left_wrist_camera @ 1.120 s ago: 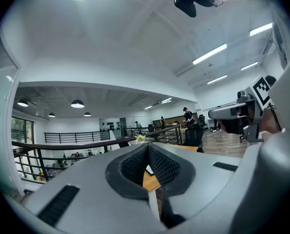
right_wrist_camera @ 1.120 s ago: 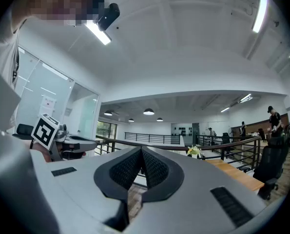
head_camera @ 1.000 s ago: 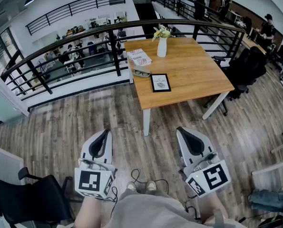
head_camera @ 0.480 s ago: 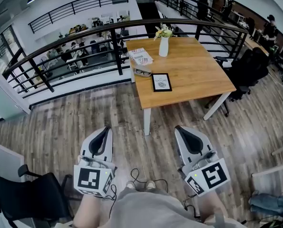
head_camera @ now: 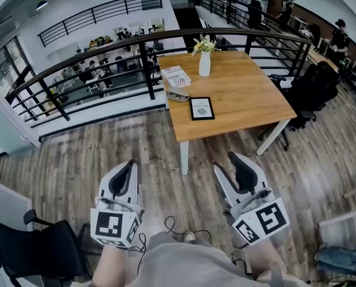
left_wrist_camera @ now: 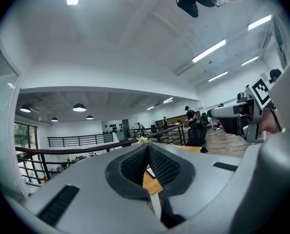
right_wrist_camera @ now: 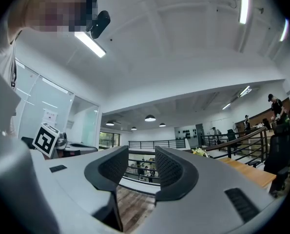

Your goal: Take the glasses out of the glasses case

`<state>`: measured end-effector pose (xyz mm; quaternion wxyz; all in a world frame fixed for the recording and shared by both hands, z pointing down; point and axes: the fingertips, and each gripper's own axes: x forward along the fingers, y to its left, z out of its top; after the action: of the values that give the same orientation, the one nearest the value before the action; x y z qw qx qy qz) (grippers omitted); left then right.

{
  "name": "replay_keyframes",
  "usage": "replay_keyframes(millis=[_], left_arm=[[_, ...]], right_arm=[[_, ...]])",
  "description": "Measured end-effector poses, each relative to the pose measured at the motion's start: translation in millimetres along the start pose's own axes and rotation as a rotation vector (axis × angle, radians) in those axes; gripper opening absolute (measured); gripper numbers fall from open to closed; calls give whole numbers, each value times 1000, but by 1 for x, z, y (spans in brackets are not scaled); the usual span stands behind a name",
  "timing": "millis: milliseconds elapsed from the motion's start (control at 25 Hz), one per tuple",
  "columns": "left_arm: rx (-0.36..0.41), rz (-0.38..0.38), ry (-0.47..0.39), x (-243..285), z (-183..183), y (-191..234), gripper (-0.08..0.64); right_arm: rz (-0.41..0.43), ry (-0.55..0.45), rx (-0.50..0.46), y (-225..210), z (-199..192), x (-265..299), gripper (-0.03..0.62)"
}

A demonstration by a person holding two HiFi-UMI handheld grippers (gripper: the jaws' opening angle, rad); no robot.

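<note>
The glasses case point(head_camera: 178, 95) is a small grey oval that lies near the left edge of the wooden table point(head_camera: 243, 97), with what looks like glasses on it. Both grippers hang over the floor well short of the table, a wide gap away from the case. My left gripper point(head_camera: 131, 164) point(left_wrist_camera: 147, 147) is shut, its pads meeting with nothing between them. My right gripper point(head_camera: 227, 162) point(right_wrist_camera: 137, 162) has just been opening its jaws. They stand apart and empty, with the railing showing through the gap.
On the table stand a white vase of flowers point(head_camera: 204, 61), a stack of magazines point(head_camera: 175, 75) and a black picture frame point(head_camera: 201, 108). A black railing point(head_camera: 148, 70) runs behind the table. Office chairs stand at the right point(head_camera: 312, 88) and at the lower left point(head_camera: 40, 250). A cable lies by the person's feet point(head_camera: 172, 226).
The right gripper's jaws were together and now stand wide apart. The left gripper stays shut in the same place. The view has shifted slightly.
</note>
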<state>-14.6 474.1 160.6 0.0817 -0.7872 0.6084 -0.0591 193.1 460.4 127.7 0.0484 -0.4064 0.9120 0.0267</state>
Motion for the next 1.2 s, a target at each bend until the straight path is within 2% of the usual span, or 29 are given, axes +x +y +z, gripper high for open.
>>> replay_keyframes(millis=[320,600,880,1200], left_arm=[[4,15,6,15,-5,0,15],[-4,7,2,57,-26,13,15],[-13,4,5,135,-66,52,15],[-24,-36,52,270,-94,129,15]], right_arm=[[19,27,-1,-17,-15,6,204],[30,37,-12,-38,-33,45,204],[32,61,0,-73,-77,120,204],[10,117,39,-140,-111,262,202]])
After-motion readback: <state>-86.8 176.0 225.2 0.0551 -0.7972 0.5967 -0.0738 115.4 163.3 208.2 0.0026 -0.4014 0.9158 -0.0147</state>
